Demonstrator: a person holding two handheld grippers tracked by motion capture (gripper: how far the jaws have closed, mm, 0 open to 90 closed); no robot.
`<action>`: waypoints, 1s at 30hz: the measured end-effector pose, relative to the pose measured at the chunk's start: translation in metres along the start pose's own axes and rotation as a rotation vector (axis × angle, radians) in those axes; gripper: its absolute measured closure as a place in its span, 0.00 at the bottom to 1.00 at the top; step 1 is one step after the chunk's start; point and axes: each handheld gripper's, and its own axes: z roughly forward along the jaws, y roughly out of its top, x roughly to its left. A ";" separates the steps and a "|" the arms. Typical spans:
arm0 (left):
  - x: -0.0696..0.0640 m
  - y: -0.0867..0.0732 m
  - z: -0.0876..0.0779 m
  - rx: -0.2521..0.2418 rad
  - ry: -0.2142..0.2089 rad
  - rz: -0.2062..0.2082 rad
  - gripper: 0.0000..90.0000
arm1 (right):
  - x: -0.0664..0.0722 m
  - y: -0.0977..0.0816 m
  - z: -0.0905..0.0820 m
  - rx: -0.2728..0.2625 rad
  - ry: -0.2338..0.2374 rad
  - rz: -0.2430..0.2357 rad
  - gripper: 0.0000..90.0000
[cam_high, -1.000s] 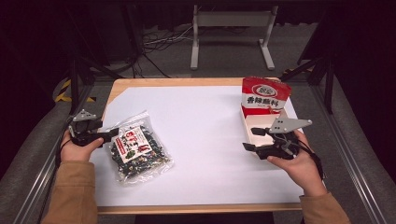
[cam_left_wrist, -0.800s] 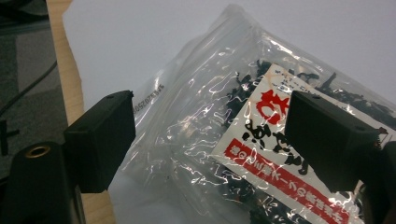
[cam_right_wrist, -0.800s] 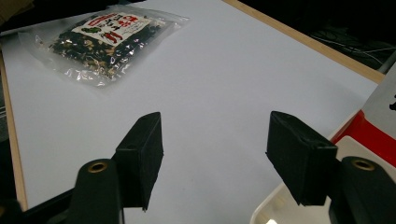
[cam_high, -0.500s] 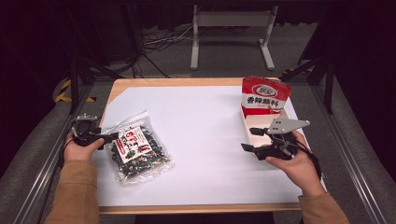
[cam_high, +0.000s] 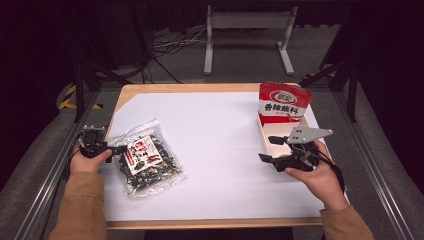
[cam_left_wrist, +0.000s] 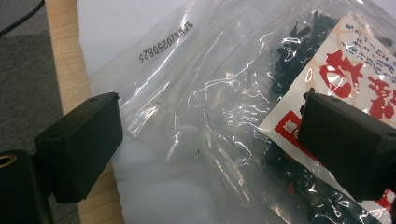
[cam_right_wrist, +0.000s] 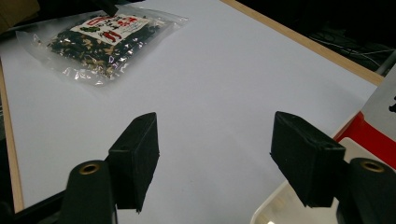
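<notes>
A clear plastic bag of dark dried food with a red-and-white label (cam_high: 148, 159) lies on the left of the white table (cam_high: 215, 130). My left gripper (cam_high: 119, 149) is open at the bag's left edge; in the left gripper view the bag (cam_left_wrist: 243, 116) lies between and beyond the spread jaws. A red-and-white open box (cam_high: 280, 120) stands at the right. My right gripper (cam_high: 270, 149) is open, held just beside the box's near end, nothing between its jaws. In the right gripper view the bag (cam_right_wrist: 100, 39) is far off and the box's edge (cam_right_wrist: 373, 135) is at the right.
Metal rails run along both sides of the table (cam_high: 380, 170). A grey metal stand (cam_high: 247, 35) and cables sit on the floor beyond the far edge. The table's wooden rim (cam_high: 200, 88) frames the white sheet.
My left gripper has slid back slightly toward the bag's left edge. The right gripper has barely shifted beside the box.
</notes>
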 end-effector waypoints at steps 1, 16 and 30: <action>0.000 0.000 0.000 0.001 0.003 0.006 0.08 | 0.000 0.000 0.000 0.001 0.000 -0.001 0.36; -0.021 -0.002 0.000 -0.010 0.031 0.077 0.51 | 0.003 0.002 0.004 0.007 0.012 -0.008 0.36; -0.025 -0.001 0.000 -0.010 0.117 0.102 0.83 | 0.005 0.002 0.008 -0.009 0.045 -0.025 0.49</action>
